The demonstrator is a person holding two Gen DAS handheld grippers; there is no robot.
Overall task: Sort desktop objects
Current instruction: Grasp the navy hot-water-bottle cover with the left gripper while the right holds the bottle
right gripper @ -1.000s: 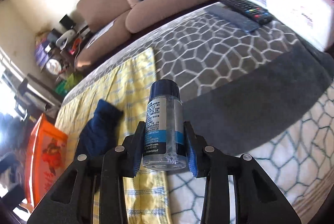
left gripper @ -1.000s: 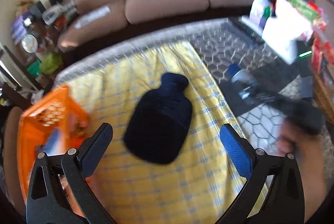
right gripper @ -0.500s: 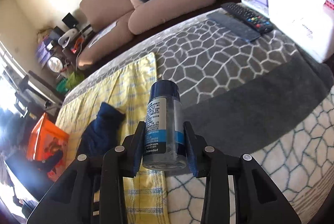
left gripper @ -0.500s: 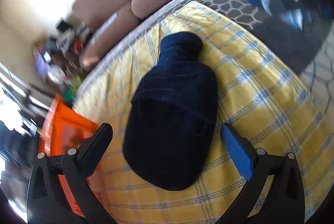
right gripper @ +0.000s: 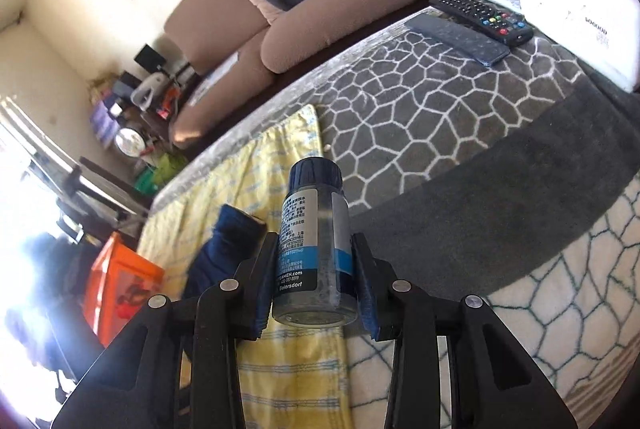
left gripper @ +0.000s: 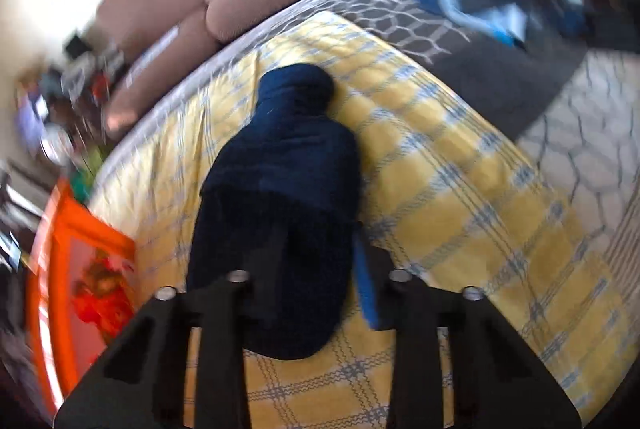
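Note:
A dark navy hot-water bottle in a knit cover (left gripper: 288, 181) lies on the yellow checked cloth (left gripper: 440, 197). My left gripper (left gripper: 316, 261) is shut on its near end, the blue pads pressed into its sides. My right gripper (right gripper: 316, 277) is shut on a clear bottle with a dark blue cap (right gripper: 316, 225) and holds it above the table. The hot-water bottle also shows in the right wrist view (right gripper: 224, 249), to the left below the held bottle. An orange basket (left gripper: 76, 269) stands at the left edge; it also shows in the right wrist view (right gripper: 120, 281).
Two remote controls (right gripper: 480, 13) and a white box (right gripper: 572, 5) lie at the far right on the grey patterned cover (right gripper: 420, 109). A dark grey mat (right gripper: 520, 181) lies in front of them. A brown sofa (right gripper: 320, 13) stands behind the table.
My left gripper moved down onto the hot-water bottle and closed from wide open onto its near end. My right gripper kept hold of the bottle and shifted only slightly.

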